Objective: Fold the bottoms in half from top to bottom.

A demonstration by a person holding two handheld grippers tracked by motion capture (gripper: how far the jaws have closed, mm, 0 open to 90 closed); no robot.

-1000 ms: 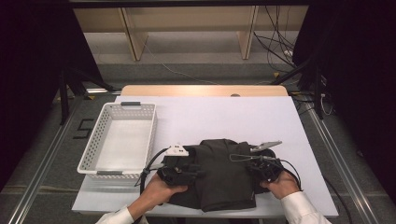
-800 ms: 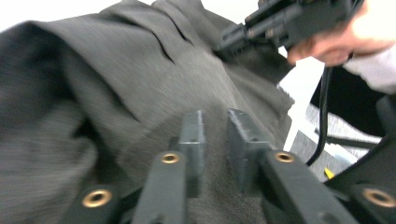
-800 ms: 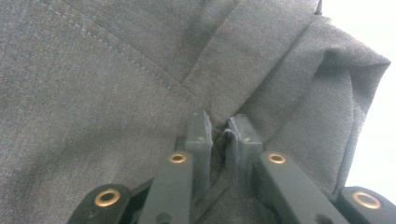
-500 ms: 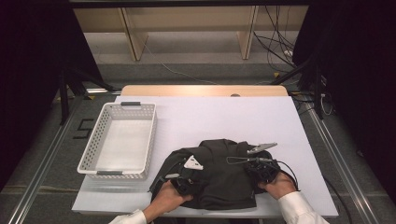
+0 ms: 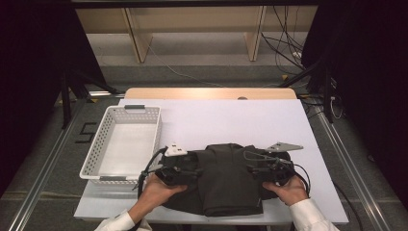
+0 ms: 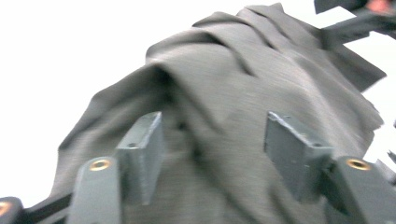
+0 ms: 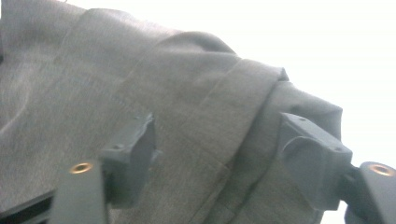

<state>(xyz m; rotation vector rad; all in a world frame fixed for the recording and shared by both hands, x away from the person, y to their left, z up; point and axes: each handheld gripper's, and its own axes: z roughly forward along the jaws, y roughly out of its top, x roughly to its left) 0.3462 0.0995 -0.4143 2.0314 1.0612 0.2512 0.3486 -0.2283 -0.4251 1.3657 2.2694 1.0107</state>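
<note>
Two hand-held grippers, left hand-held gripper (image 5: 185, 172) and right hand-held gripper (image 5: 262, 171), have just opened wide over the dark garment (image 5: 226, 180), releasing its folded sides to lie flat on the worktop (image 5: 231, 120).

The garment (image 5: 228, 180) under my hands is plain dark charcoal grey with a fine woven grain. My surface (image 5: 231, 120) is white, wood-toned along its far edge. The basket (image 5: 96, 159) at my left is white, perforated.
</note>
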